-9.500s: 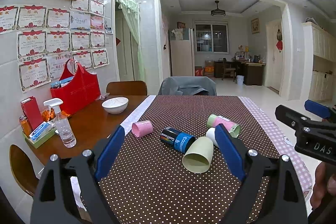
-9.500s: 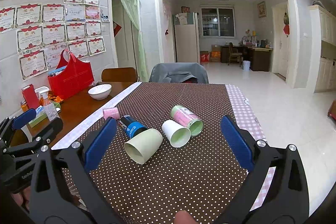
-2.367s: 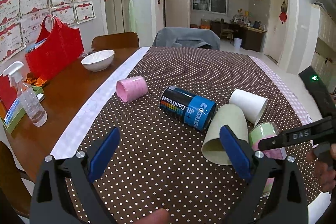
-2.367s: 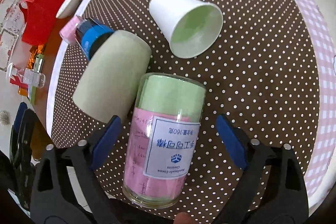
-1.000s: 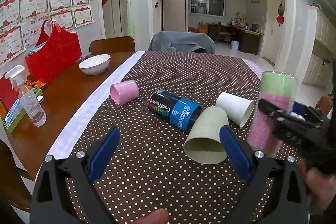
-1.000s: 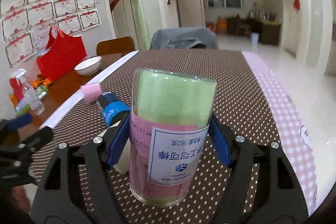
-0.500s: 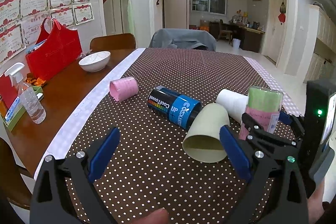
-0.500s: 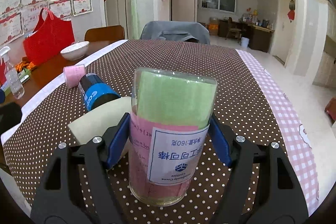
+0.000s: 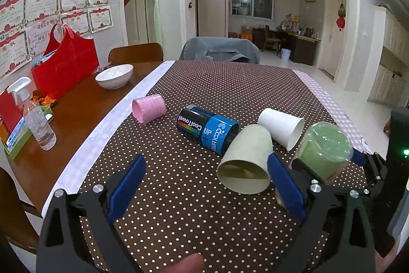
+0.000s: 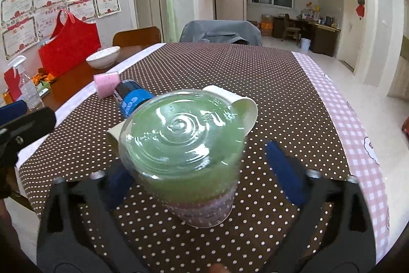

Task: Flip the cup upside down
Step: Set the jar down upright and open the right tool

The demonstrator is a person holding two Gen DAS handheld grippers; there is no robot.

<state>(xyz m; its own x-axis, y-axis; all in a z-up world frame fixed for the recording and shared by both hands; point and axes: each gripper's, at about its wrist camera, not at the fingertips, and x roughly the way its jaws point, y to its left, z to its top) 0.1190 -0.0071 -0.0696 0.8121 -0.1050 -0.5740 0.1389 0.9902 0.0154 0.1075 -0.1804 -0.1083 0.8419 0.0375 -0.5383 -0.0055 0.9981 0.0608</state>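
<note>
A dining room with a counter [image 9: 179, 196] under a brown dotted cloth. The right tongs [image 10: 204, 181] are spread wide around a clear cup [image 10: 184, 145], standing base up on the cloth. The left tongs [image 9: 204, 183] are spread and empty. Beyond them, 4 cups lie sideways: beige cup [image 9: 245, 165], white cup [image 9: 281, 127], blue cup [image 9: 207, 132], pink cup [image 9: 149, 109].

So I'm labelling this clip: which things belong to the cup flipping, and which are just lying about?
Job:
- clear cup with green and pink paper inside, standing bottom-up between the right gripper fingers, which look open
- pale green cup, white paper cup, pink cup, blue CoolTowel can, all on their sides

Lying about:
- white bowl
- red bag
- spray bottle
</note>
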